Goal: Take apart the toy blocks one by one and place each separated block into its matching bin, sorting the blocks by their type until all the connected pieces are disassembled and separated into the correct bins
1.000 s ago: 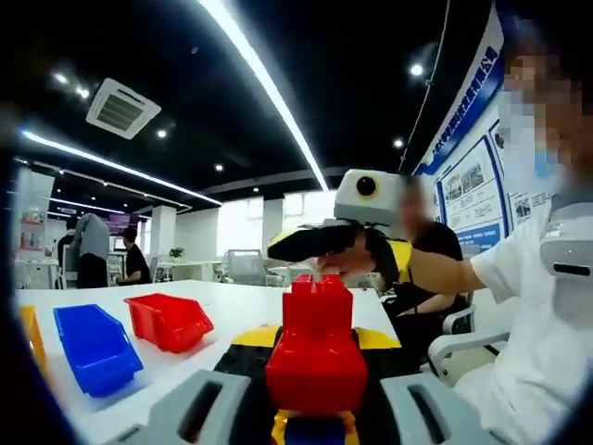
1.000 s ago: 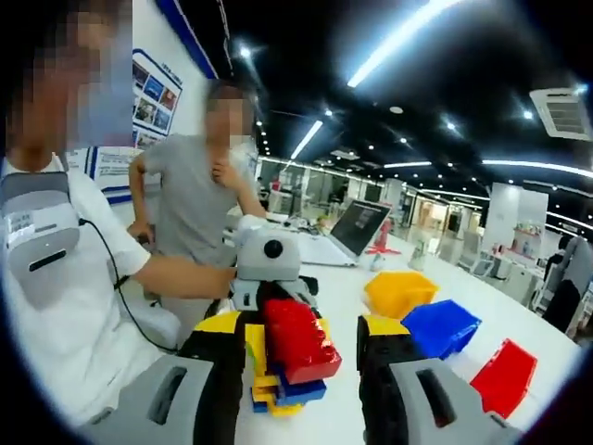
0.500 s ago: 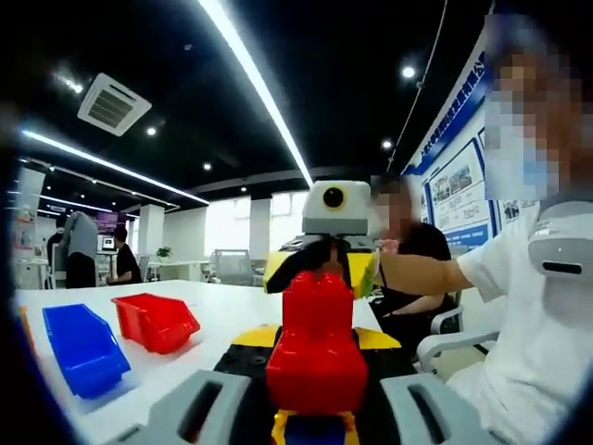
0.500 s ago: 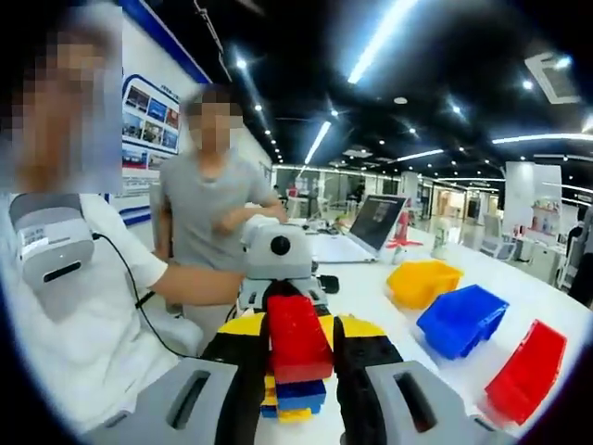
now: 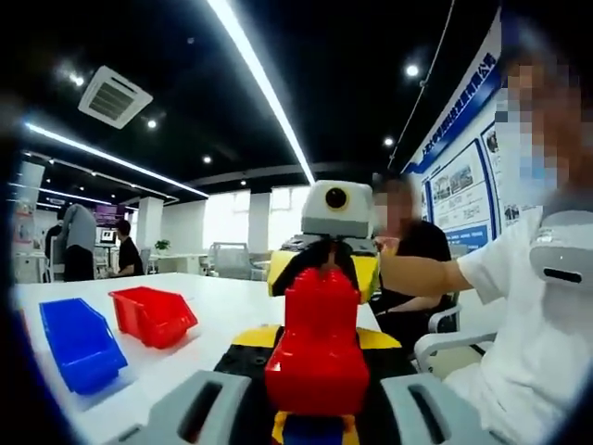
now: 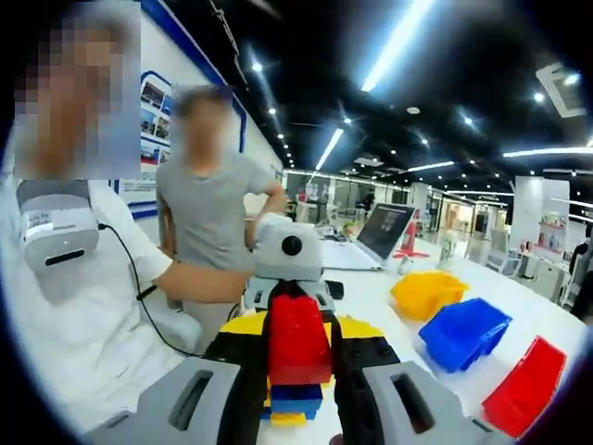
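Blocks (image 5: 315, 357) (unlabelled) between both grippers' jaws.

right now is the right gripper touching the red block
Touching. In the right gripper view, the right gripper has both black jaws pressed flat against the sides of the red block, with no gap on either side.

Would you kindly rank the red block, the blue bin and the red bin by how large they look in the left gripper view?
1. red block: looks largest, but it sits right at the camera between the jaws, so nearness inflates it.
2. blue bin.
3. red bin: looks slightly smaller than the blue one, though it lies farther off, so the two may match.
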